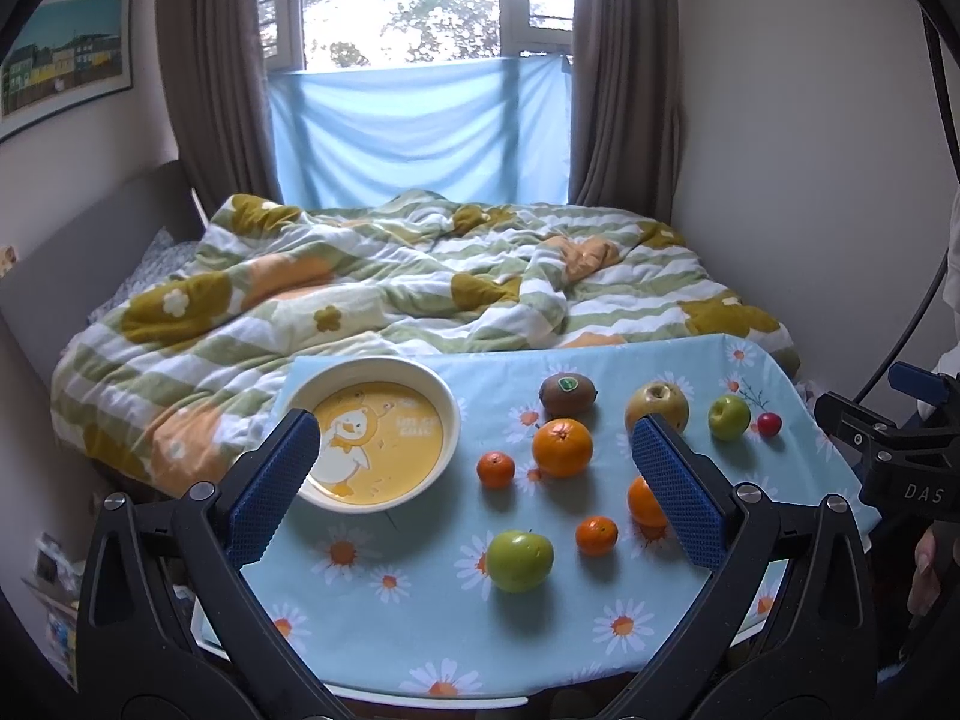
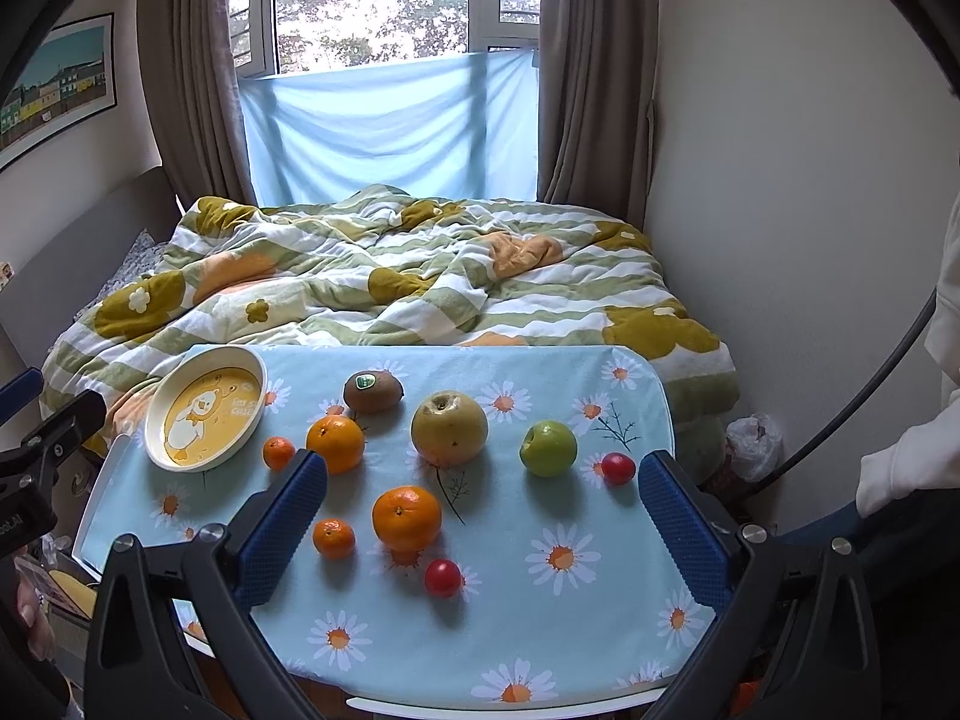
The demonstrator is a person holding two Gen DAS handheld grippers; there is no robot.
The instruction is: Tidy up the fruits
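Note:
A cream plate (image 1: 449, 405) (image 2: 150, 420) with a yellow duck picture lies empty at the daisy tablecloth's (image 1: 420, 600) (image 2: 540, 630) back left. To its right lie a kiwi (image 2: 372, 390), a yellow apple (image 2: 449, 427), a green apple (image 2: 547, 447), two oranges (image 2: 335, 443) (image 2: 407, 517), two mandarins (image 2: 279, 453) (image 2: 333, 538) and two cherry tomatoes (image 2: 618, 468) (image 2: 443, 577). Another green apple (image 1: 519, 560) sits near the front. My left gripper (image 1: 474, 438) and right gripper (image 2: 483, 471) hover open above the front edge, holding nothing.
A bed with a rumpled green-striped quilt (image 2: 390, 288) butts against the table's far edge. A wall stands close on the right, with a plastic bag (image 2: 753, 438) on the floor. A person's white sleeve (image 2: 900, 468) shows at the right edge.

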